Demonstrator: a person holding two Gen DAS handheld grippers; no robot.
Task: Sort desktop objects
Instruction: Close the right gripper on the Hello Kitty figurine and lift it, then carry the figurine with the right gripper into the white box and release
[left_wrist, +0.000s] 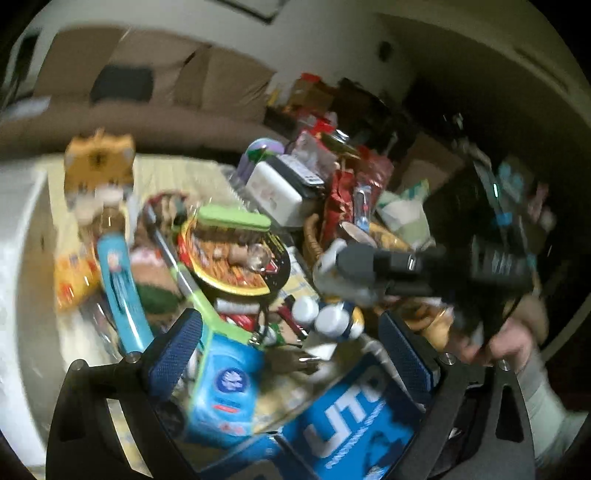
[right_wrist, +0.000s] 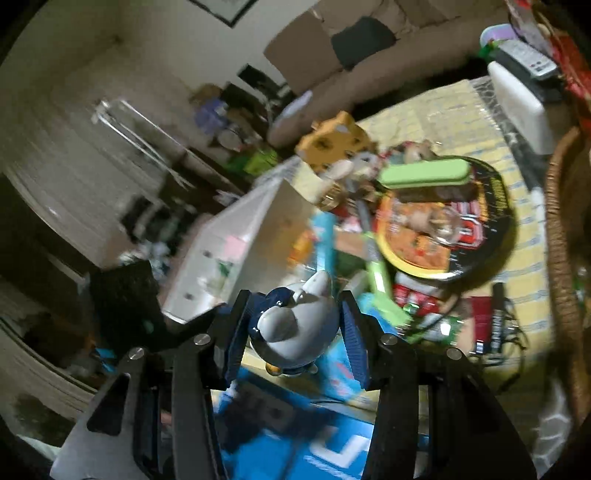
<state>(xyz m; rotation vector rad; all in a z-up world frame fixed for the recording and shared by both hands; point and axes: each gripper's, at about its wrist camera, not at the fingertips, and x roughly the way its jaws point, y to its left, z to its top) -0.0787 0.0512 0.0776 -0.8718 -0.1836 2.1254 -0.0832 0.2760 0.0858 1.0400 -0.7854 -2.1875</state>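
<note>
My right gripper (right_wrist: 295, 325) is shut on a grey and white toy figure (right_wrist: 295, 325) and holds it in the air above the cluttered table. In the left wrist view the same figure (left_wrist: 343, 280) hangs from the right gripper (left_wrist: 373, 266), which comes in from the right. My left gripper (left_wrist: 291, 350) is open and empty, low over a light blue packet (left_wrist: 225, 387) and a blue box with white letters (left_wrist: 351, 417).
A round noodle bowl (left_wrist: 232, 254) with a green case (left_wrist: 232, 219) on top sits mid-table. An orange plush toy (left_wrist: 99, 166), a blue tube (left_wrist: 122, 288), a white box (left_wrist: 273, 192), a wicker basket (right_wrist: 557, 236) and a white drawer unit (right_wrist: 236, 251) surround it.
</note>
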